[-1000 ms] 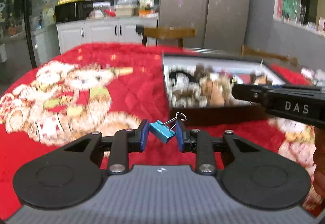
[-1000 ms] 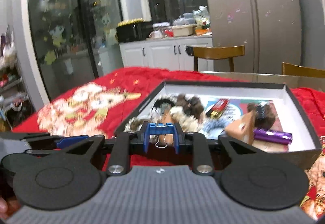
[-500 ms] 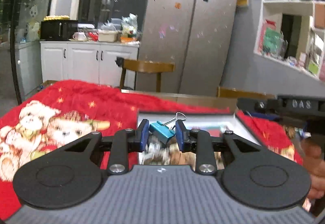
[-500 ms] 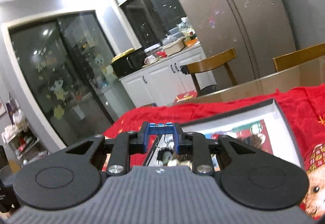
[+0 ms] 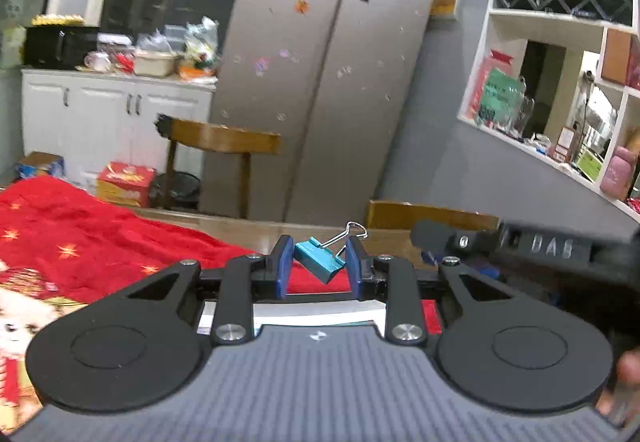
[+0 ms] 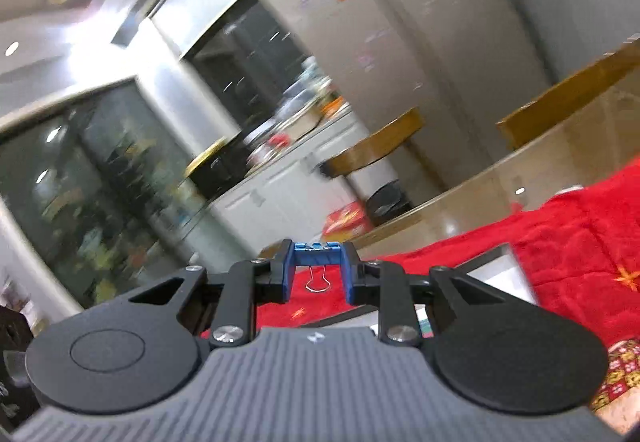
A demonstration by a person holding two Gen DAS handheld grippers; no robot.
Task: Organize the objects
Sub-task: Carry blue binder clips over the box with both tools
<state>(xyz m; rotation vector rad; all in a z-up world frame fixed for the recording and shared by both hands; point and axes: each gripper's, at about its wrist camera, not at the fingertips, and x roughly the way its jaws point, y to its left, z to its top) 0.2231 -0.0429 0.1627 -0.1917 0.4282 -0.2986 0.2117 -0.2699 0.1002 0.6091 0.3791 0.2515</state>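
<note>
My left gripper [image 5: 319, 265] is shut on a teal binder clip [image 5: 320, 261], held tilted with its wire handle up. My right gripper [image 6: 318, 269] is shut on a blue binder clip [image 6: 317, 249], its wire handle hanging down between the fingers. Both are raised and tilted up above the storage box, whose rim [image 5: 304, 309] shows just under the left fingers and whose wall [image 6: 496, 274] shows behind the right fingers. The box contents are hidden. The right gripper's body [image 5: 536, 248] shows at the right of the left wrist view.
A red bear-print cloth [image 5: 80, 250] covers the table. Wooden chairs [image 5: 224, 139] stand behind it, with a steel fridge [image 5: 320, 81], white cabinets [image 5: 100, 113] and a wall shelf [image 5: 560, 81] beyond.
Both grippers have lifted and tilted upward with their clips; the open box has dropped almost out of view. The right view now swings and blurs.
</note>
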